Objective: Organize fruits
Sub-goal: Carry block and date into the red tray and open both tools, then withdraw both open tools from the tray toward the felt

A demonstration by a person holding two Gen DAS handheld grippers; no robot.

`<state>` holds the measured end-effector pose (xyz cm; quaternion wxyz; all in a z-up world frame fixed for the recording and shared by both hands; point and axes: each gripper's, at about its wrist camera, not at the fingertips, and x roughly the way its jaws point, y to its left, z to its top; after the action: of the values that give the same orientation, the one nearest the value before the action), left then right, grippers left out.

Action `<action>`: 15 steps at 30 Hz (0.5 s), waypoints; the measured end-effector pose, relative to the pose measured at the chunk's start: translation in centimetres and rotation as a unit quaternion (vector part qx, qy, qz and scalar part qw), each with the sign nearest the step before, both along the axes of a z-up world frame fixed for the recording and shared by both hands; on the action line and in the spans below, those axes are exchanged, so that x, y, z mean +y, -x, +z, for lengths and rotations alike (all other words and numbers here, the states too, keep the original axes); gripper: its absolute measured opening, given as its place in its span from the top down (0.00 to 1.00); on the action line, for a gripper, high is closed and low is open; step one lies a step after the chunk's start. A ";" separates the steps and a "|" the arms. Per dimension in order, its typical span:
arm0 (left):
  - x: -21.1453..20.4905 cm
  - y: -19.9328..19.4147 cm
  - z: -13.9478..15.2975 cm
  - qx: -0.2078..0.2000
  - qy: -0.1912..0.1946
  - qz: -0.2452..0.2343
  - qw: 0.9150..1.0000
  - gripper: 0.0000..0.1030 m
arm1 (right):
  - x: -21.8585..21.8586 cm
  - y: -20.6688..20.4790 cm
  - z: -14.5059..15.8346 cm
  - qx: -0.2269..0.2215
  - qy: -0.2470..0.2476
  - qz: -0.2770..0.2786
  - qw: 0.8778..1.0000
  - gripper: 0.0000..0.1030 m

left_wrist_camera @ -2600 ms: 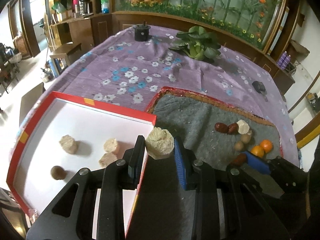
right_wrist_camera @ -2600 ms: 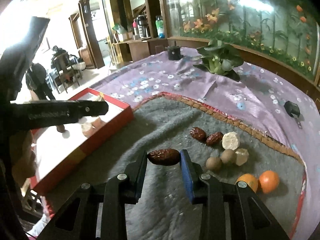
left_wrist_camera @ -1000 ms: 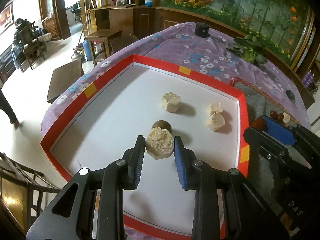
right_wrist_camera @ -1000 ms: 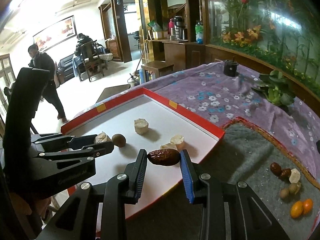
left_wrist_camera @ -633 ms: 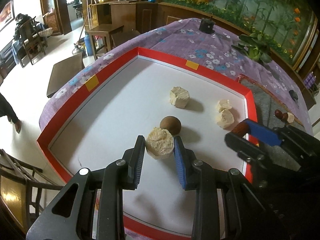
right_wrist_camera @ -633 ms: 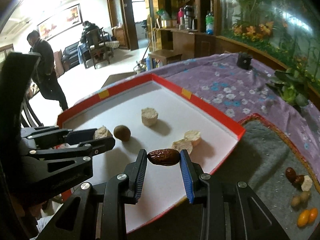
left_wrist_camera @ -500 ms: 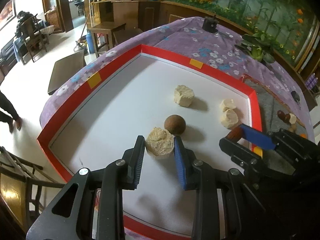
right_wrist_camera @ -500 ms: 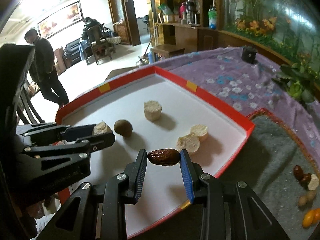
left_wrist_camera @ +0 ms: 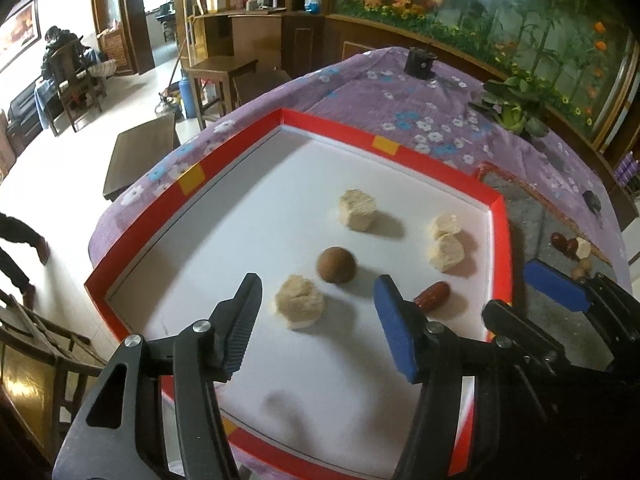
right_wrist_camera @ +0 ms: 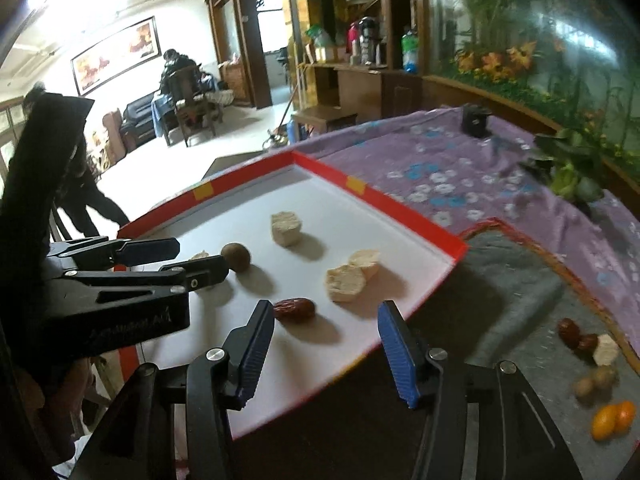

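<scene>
The red-rimmed white tray (left_wrist_camera: 400,152) holds several beige chunks, a brown round fruit (left_wrist_camera: 336,264) and a red date (left_wrist_camera: 432,297). My left gripper (left_wrist_camera: 318,320) hangs over the tray's near part, its jaws opening. A beige chunk (left_wrist_camera: 299,307) lies loose on the tray between them, touching neither pad. My right gripper (right_wrist_camera: 326,344) is also opening above the tray's near right side. The date (right_wrist_camera: 294,309) rests on the white floor just ahead of its left finger, free of both pads. Each gripper shows in the other's view, beside its own.
A grey mat (right_wrist_camera: 500,300) right of the tray carries more dates (right_wrist_camera: 576,334), a beige piece, small brown fruits and two oranges (right_wrist_camera: 612,420). The purple flowered cloth (left_wrist_camera: 400,92) holds a green plant (left_wrist_camera: 512,108) and a black object (left_wrist_camera: 418,62). A person (right_wrist_camera: 80,184) stands beyond the table edge.
Both grippers have gone from shut to open. The beige chunk has left the left jaws and the date has left the right jaws; both now lie on the tray.
</scene>
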<state>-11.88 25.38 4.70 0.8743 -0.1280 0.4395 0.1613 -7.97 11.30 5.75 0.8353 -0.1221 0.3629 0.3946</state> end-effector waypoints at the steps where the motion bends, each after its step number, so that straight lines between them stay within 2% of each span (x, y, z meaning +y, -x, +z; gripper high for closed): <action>1: -0.4 -0.1 0.2 -0.002 -0.001 -0.003 1.000 0.43 | -0.7 0.1 0.2 -0.004 0.000 -0.006 1.000 0.50; 11: -7.1 -2.8 2.0 -0.018 -0.005 -0.073 0.997 0.43 | -8.9 0.6 1.1 -0.045 0.026 -0.075 0.996 0.49; 15: -10.3 -5.0 2.1 -0.010 0.014 -0.109 0.994 0.43 | -13.5 0.7 0.9 -0.049 0.036 -0.124 0.990 0.49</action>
<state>-6.86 15.12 6.79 0.8890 -0.0928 0.4446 0.0574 -8.62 -2.21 6.61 0.8894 -0.1254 0.3481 0.2684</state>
